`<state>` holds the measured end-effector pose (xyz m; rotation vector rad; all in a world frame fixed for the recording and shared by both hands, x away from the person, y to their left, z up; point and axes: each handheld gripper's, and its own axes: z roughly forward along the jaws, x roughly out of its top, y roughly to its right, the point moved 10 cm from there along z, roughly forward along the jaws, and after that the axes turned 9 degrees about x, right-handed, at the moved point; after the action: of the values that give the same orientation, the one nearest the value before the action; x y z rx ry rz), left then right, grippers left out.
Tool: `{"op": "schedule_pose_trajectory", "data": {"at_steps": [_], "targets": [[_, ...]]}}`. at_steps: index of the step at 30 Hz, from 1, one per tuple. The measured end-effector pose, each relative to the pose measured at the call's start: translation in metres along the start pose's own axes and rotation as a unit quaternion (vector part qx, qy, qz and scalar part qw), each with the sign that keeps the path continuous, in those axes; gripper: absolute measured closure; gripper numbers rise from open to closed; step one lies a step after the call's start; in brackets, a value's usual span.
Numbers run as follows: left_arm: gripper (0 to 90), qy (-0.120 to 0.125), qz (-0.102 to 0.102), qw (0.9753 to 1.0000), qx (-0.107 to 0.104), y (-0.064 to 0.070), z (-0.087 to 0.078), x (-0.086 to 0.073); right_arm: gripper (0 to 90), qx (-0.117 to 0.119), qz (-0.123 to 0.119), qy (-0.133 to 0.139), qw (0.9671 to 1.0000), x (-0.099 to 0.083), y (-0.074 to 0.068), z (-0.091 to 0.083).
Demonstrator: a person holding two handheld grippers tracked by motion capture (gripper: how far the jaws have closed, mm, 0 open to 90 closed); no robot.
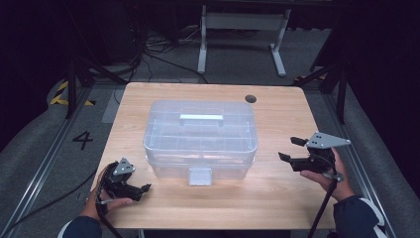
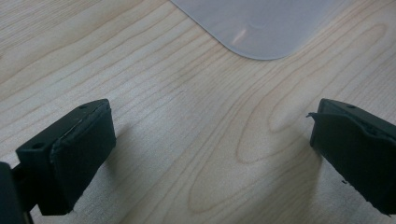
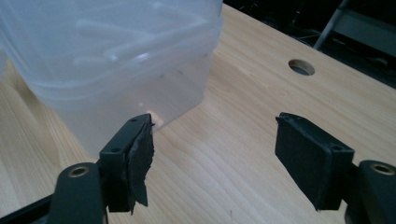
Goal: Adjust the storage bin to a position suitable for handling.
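High view: a clear plastic storage box (image 1: 200,139) sits at the middle of the wooden table (image 1: 277,193), lid on, handle (image 1: 201,117) lying flat on top, front latch (image 1: 200,176) facing the person.
Left gripper (image 1: 143,188): low at the table's near left corner, off the box's front left; jaws spread, holding nothing.
Right gripper (image 1: 291,148): just beside the box's right end, raised off the table; jaws spread, holding nothing.
Left gripper view: bare wood between the jaws; a rounded translucent corner (image 2: 261,28) lies ahead, apart from the pads.
Right gripper view: the box wall (image 3: 116,70) stands close to one pad (image 3: 140,158), not touching as far as can be told.
Step in hand (judged): approach to the box, likely to open it.
Method: bring the left gripper to the latch squarely, take its lower edge, and pull outward gently.
Support: steady the right end with the other gripper so the light box does not slide.
Caution: thin plastic flexes; close slowly.
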<state>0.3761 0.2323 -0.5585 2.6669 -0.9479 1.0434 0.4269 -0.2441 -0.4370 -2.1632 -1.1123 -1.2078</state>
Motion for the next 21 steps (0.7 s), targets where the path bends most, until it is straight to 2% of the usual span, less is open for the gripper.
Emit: {"op": "schedule_pose_trajectory", "data": {"at_steps": [12, 21], "targets": [[0.5, 0.000, 0.001, 1.0000, 0.000, 0.000, 0.000, 0.000, 31.1, 0.006, -0.030, 0.025, 0.9992, 0.048, 0.000, 0.001], [0.5, 0.000, 0.000, 1.0000, 0.000, 0.000, 0.000, 0.000, 32.8, 0.013, -0.038, 0.029, 0.9988, 0.068, -0.002, 0.006]]}}
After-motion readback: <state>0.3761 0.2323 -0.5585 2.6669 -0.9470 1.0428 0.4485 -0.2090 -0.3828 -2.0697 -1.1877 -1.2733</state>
